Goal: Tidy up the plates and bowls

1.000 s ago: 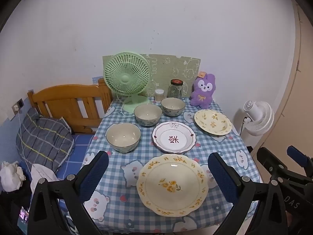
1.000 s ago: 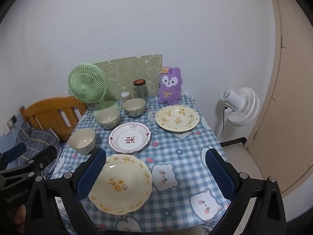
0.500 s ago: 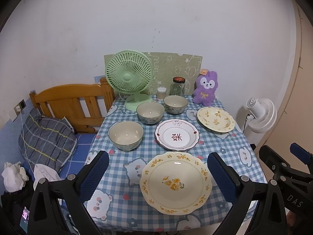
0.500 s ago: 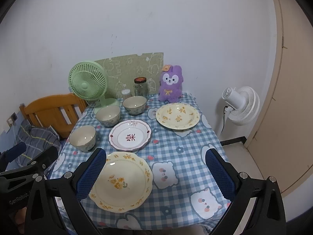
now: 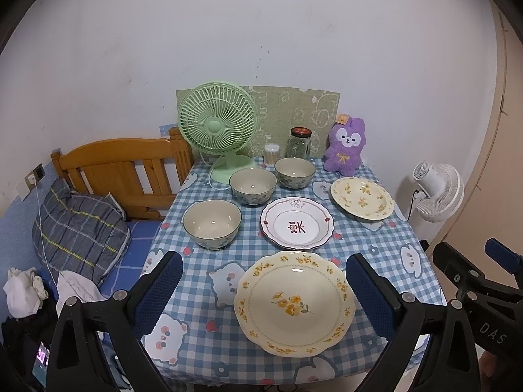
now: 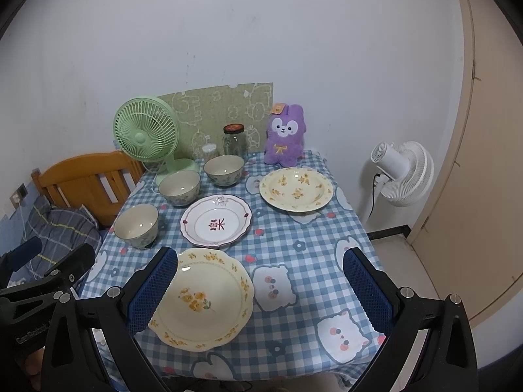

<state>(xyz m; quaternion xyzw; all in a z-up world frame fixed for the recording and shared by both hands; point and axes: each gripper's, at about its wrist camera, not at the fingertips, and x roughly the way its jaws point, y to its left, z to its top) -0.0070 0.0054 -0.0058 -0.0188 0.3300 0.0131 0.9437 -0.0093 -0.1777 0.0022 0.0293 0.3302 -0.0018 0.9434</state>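
On the checked tablecloth (image 5: 385, 254) lie a large yellow flower plate (image 5: 294, 300) (image 6: 202, 297) at the front, a white plate with a red sign (image 5: 296, 227) (image 6: 216, 221) behind it, and a second yellow plate (image 5: 361, 197) (image 6: 295, 189) at the back right. Three bowls run along the left: near (image 5: 211, 223) (image 6: 137, 225), middle (image 5: 252, 185) (image 6: 179, 187), far (image 5: 295, 172) (image 6: 224, 170). My left gripper (image 5: 260, 294) hangs open above the front plate, holding nothing. My right gripper (image 6: 260, 289) is open too, over the front right of the table.
A green desk fan (image 5: 217, 130), a glass jar (image 5: 298, 142), a small pot of swabs (image 5: 272, 154) and a purple plush toy (image 5: 346, 150) line the table's back edge. A wooden bed frame (image 5: 121, 166) stands left, a white floor fan (image 6: 403, 173) right.
Both grippers have drawn back and up a little, so the table sits slightly farther and lower in both views. The dishes have not moved and both grippers stay open.
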